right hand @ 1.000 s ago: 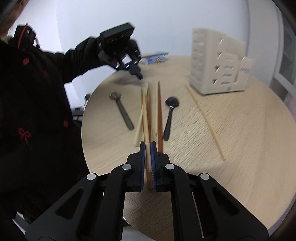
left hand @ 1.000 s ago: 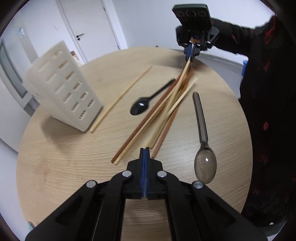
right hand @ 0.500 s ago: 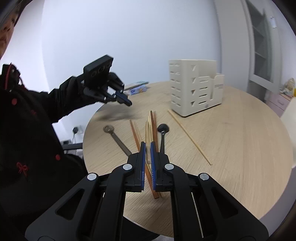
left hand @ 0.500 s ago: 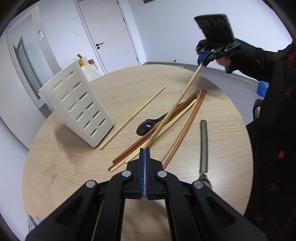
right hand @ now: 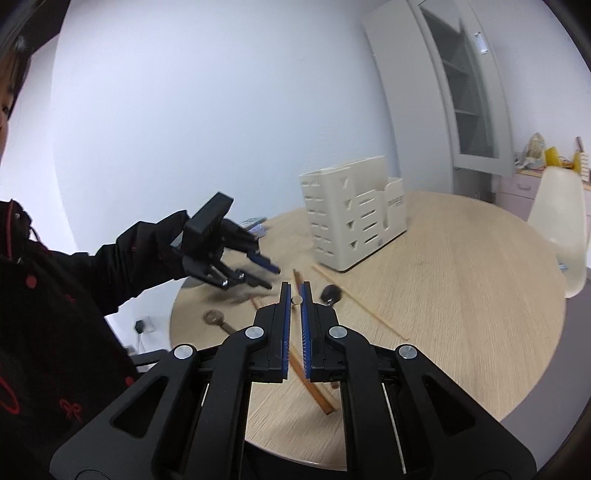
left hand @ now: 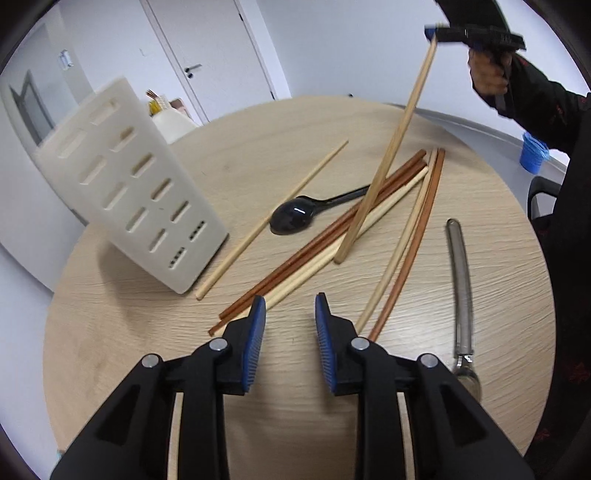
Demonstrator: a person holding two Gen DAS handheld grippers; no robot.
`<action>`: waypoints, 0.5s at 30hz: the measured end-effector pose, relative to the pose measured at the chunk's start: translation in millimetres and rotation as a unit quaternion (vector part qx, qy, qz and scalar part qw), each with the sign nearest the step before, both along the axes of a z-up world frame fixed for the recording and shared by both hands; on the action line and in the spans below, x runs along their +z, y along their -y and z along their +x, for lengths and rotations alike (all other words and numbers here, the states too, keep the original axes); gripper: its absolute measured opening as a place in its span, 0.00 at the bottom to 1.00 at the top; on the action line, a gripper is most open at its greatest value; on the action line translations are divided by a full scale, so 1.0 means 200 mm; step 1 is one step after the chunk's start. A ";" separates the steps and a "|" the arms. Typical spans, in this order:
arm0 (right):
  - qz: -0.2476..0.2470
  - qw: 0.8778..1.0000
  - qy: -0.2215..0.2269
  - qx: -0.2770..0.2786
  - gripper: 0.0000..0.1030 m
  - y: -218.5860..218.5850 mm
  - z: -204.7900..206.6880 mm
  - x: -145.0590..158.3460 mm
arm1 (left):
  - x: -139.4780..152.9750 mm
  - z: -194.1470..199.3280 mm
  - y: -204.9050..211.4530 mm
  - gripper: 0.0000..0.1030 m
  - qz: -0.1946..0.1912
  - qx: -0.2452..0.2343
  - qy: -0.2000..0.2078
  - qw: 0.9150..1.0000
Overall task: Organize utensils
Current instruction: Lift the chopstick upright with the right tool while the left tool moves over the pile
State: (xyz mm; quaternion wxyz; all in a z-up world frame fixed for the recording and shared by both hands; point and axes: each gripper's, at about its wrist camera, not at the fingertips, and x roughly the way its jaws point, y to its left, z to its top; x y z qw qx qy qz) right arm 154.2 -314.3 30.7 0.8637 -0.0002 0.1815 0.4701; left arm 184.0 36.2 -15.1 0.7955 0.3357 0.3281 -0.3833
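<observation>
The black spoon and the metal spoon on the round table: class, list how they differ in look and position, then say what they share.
The black spoon is glossy and dark; the metal spoon is grey steel. The black spoon's handle runs under the chopsticks; the metal spoon lies apart from them, near the table edge. The black spoon's bowl is in full view; the metal spoon's bowl is partly hidden behind the left claw. Both lie flat on the table.

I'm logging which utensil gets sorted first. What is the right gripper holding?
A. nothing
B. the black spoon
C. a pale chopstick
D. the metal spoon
C: the right gripper is shut on the top end of a pale chopstick, raised steeply with its lower tip down among the chopsticks lying on the table; both spoons lie flat.
</observation>
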 end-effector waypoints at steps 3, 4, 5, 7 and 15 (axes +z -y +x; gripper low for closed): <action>0.010 1.000 -0.003 -0.018 0.05 0.01 -0.01 0.03 | -0.02 0.06 0.01 0.26 0.008 -0.002 -0.006 1.000; 0.016 1.000 -0.004 -0.022 0.05 0.01 -0.02 0.05 | -0.03 0.08 0.01 0.26 0.008 -0.004 -0.007 1.000; 0.018 0.999 -0.001 -0.027 0.05 0.01 -0.02 0.06 | -0.03 0.09 0.01 0.26 0.008 -0.005 -0.007 1.000; 0.022 0.999 0.001 -0.027 0.05 0.01 -0.03 0.08 | -0.02 0.12 0.00 0.26 0.006 -0.006 -0.010 1.000; 0.044 0.998 0.001 -0.050 0.05 0.04 -0.06 0.12 | -0.05 0.20 0.01 0.26 0.015 -0.031 -0.030 0.999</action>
